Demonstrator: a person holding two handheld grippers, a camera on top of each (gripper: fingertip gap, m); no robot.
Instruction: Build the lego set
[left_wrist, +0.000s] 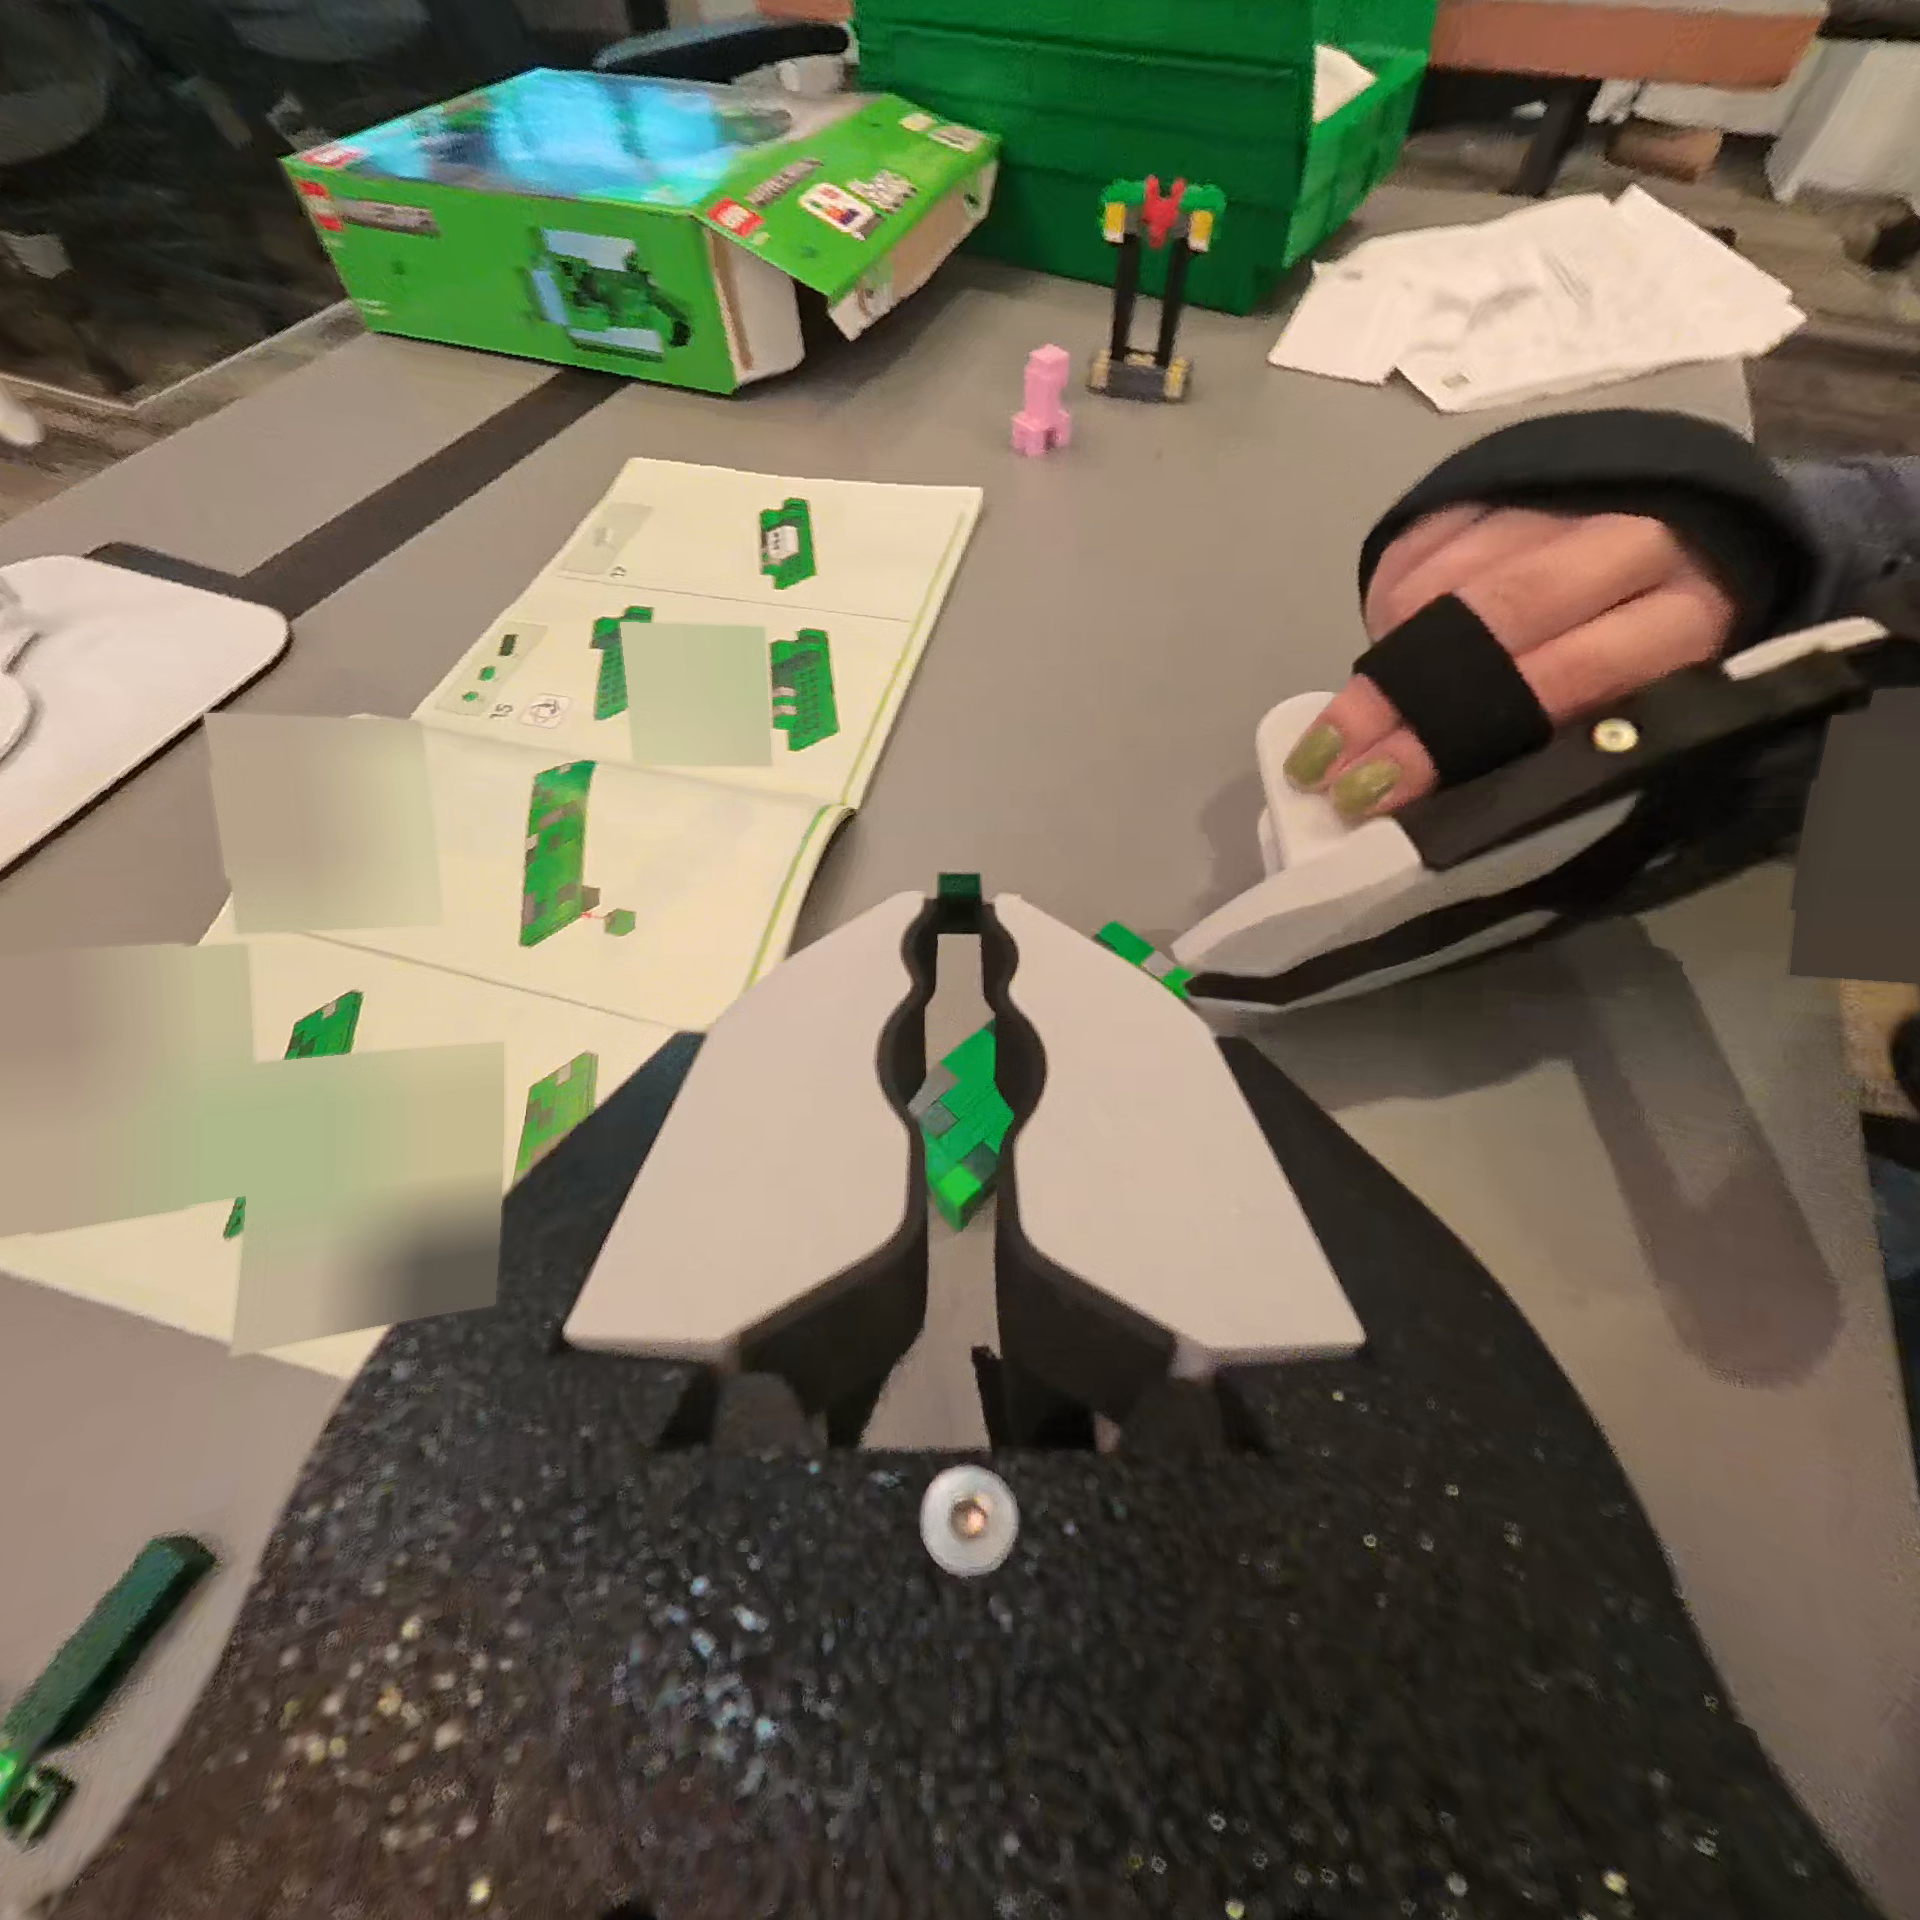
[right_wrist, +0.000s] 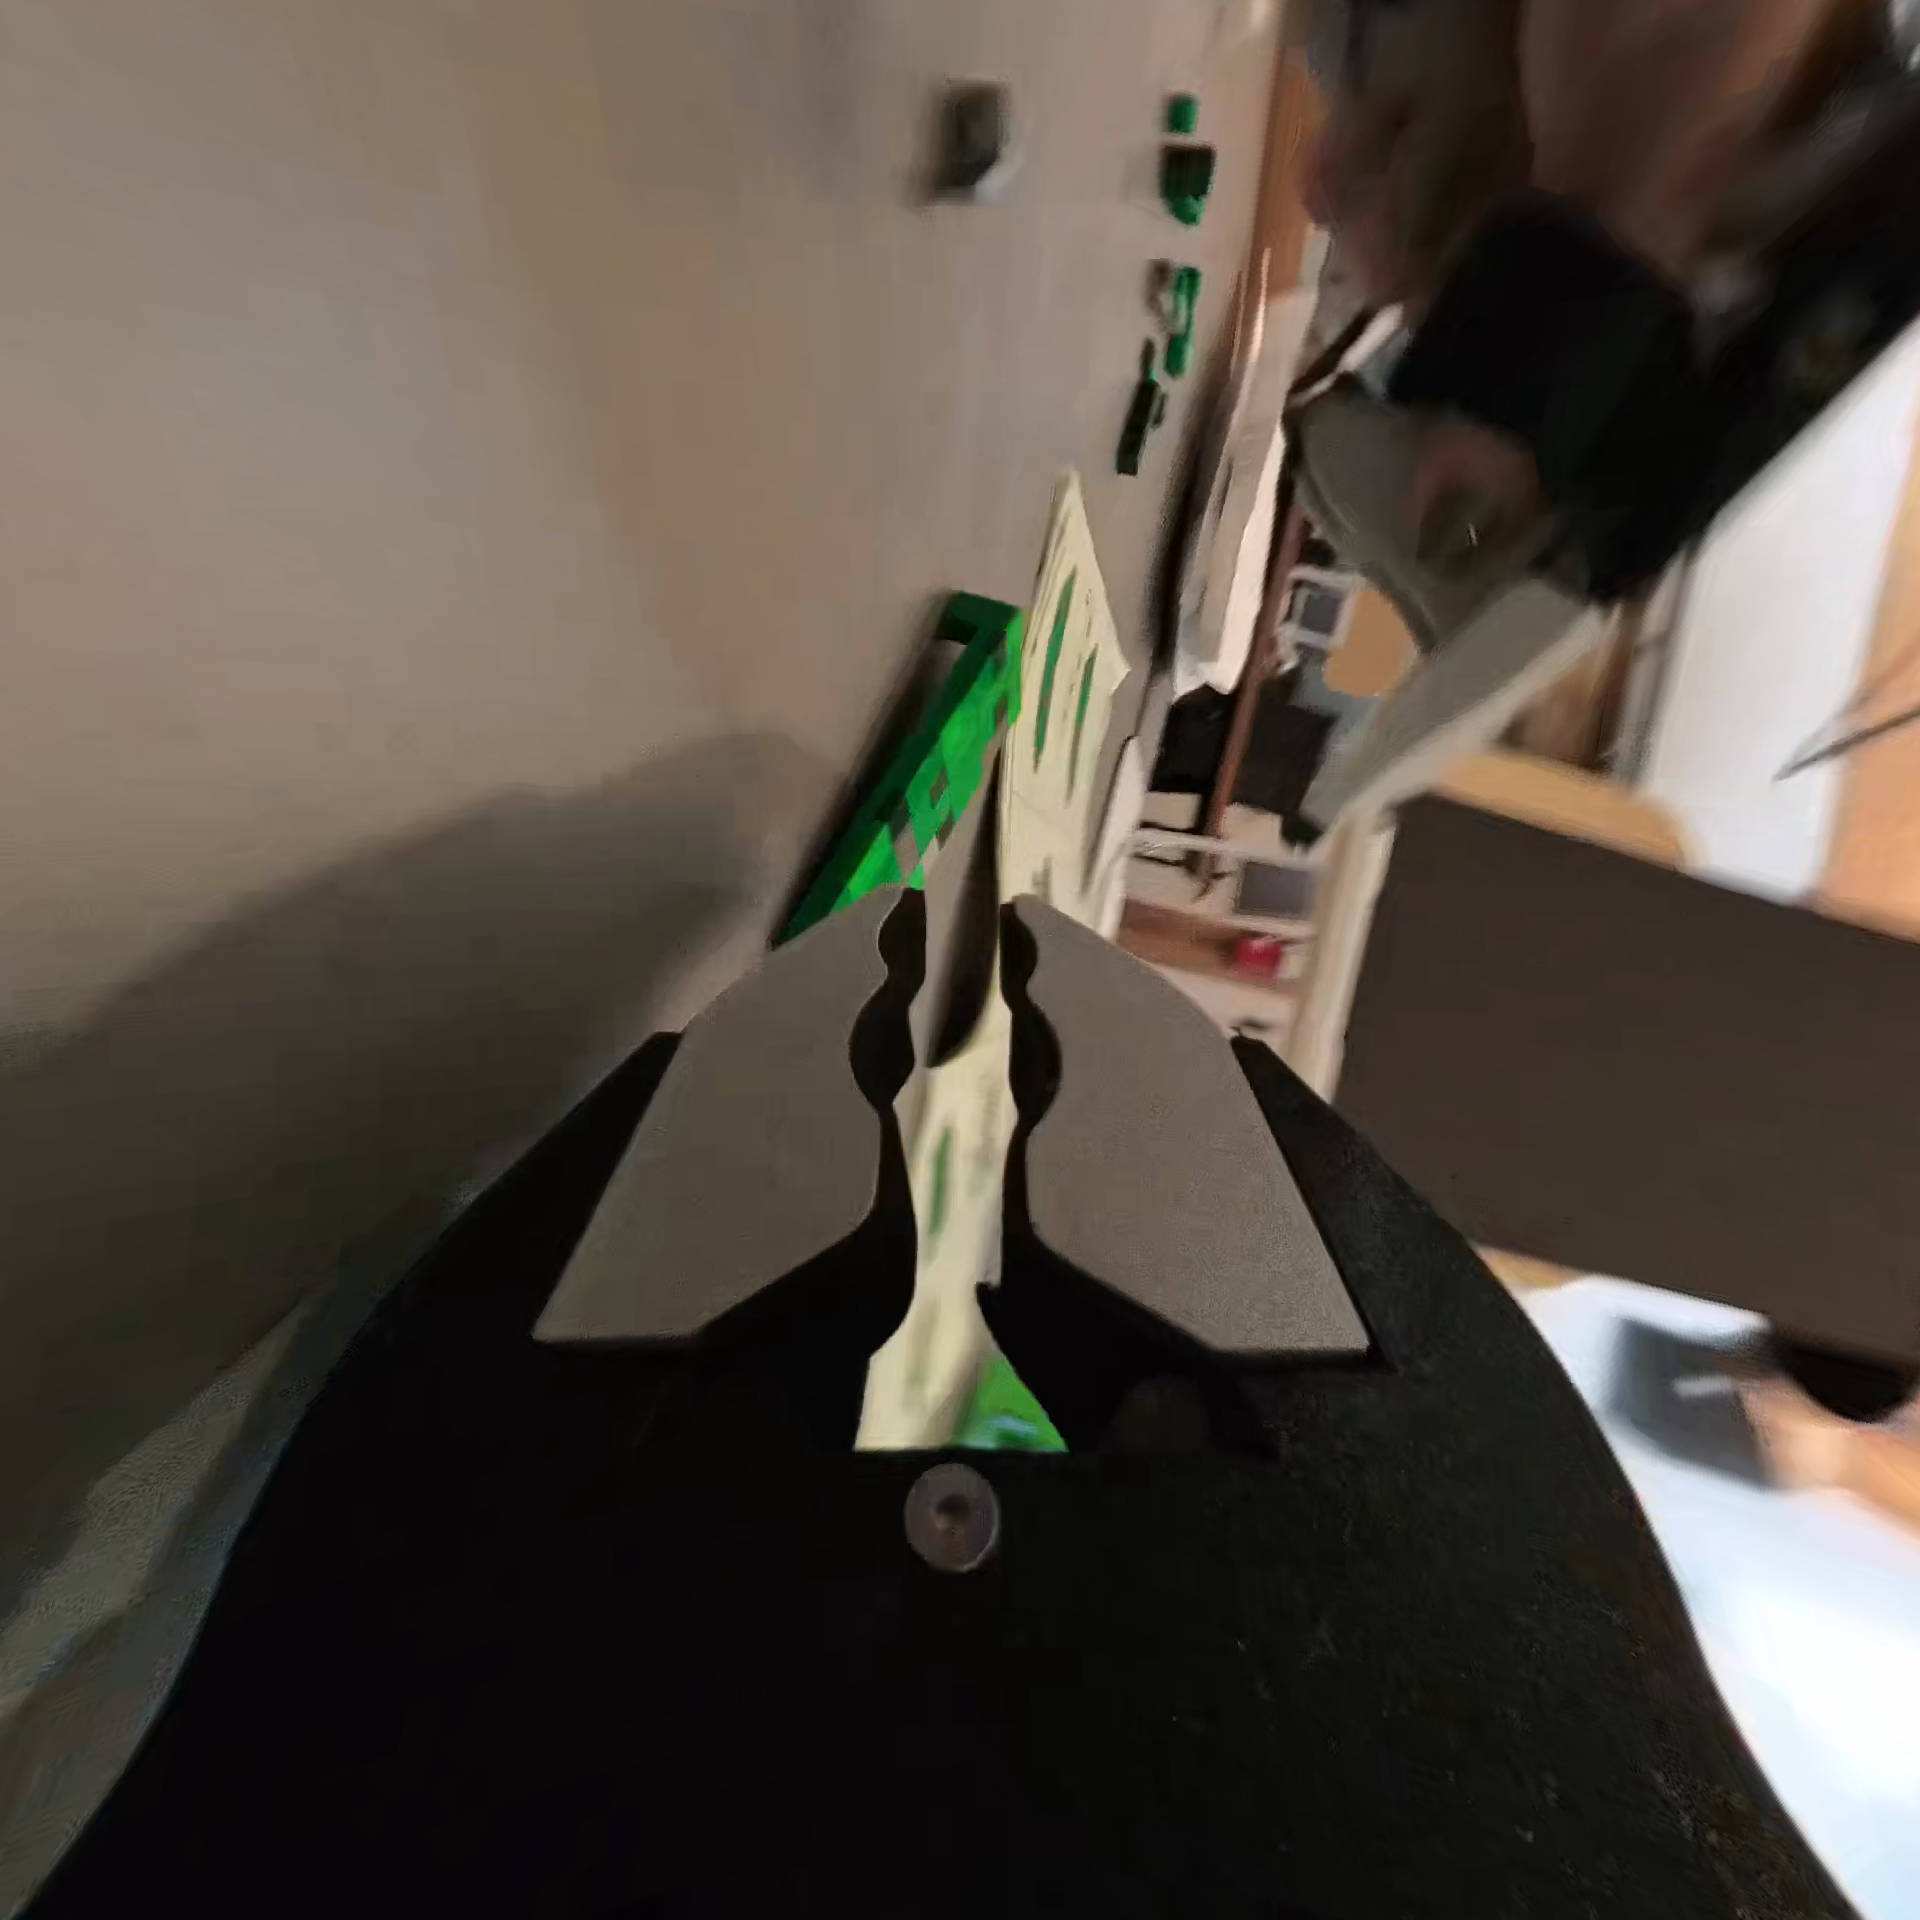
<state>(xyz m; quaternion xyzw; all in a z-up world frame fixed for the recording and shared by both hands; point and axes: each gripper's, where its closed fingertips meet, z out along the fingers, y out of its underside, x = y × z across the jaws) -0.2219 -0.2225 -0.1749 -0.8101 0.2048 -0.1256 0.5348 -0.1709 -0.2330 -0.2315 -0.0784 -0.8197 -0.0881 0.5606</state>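
Lego panel (left_wrist: 961, 1122), a long green-and-grey slab of bricks, lies flat on the grey tabletop (left_wrist: 1195, 582) right under my left claw (left_wrist: 958, 914), showing through the slot between its fingers. I see the open instruction booklet (left_wrist: 665, 831) spread just left of it, the green set box (left_wrist: 582, 229) with its end flap torn open at the far edge, and a big green bin (left_wrist: 1122, 125) behind that. Out ahead stands a small pink figure (left_wrist: 1042, 403), and just beside it a tall black post assembly (left_wrist: 1146, 291) topped with red, yellow and green pieces. Loose white papers (left_wrist: 1538, 301) sit far right, a white tray (left_wrist: 114, 686) far left, and a dark green strip piece (left_wrist: 94, 1662) near my lower left corner. Room beyond is dim and blurred. Left claw is pinched nearly together on a small dark green brick (left_wrist: 958, 896) at its very tips. My right claw (left_wrist: 1184, 966) comes in from the right, held by a hand (left_wrist: 1496, 665) in a black fingerless glove, its tips down at the panel's far end; from its own view (right_wrist: 961, 925) the picture is rolled sideways and smeared, the fingers stand a narrow gap apart with the panel (right_wrist: 925, 790) just ahead, and I cannot tell whether they grip it.
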